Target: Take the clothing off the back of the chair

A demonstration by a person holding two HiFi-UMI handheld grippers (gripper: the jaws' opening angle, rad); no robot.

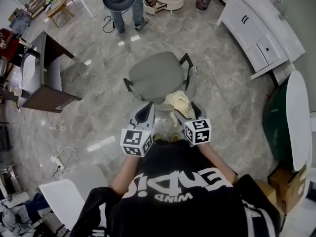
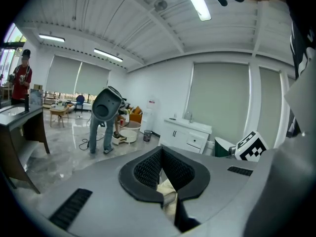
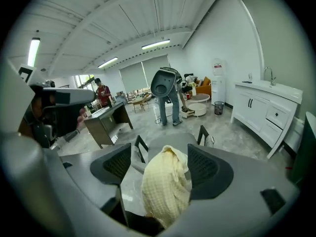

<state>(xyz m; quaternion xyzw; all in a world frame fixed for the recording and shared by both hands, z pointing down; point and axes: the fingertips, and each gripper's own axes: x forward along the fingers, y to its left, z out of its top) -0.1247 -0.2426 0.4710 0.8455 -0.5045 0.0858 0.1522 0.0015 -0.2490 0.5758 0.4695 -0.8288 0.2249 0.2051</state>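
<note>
Reaching step: the pale yellow waffle-weave cloth (image 1: 177,102) drapes over the grey armed office chair's (image 1: 153,75) back. The right claw (image 3: 160,166) gapes wide around it without pressing, and the left claw (image 2: 161,153) is closed and seemingly empty. Next: pinch, then lift clear.

Right gripper (image 3: 160,156), jaws spread wide either side of a pale yellow waffle-weave cloth (image 3: 165,191)
The cloth hangs bunched between the black mesh-faced fingers (image 3: 205,169) — nearer the right-hand one — its top level with the fingertips; just beyond them stands a grey-seated chair with black armrests (image 3: 168,140).
</note>
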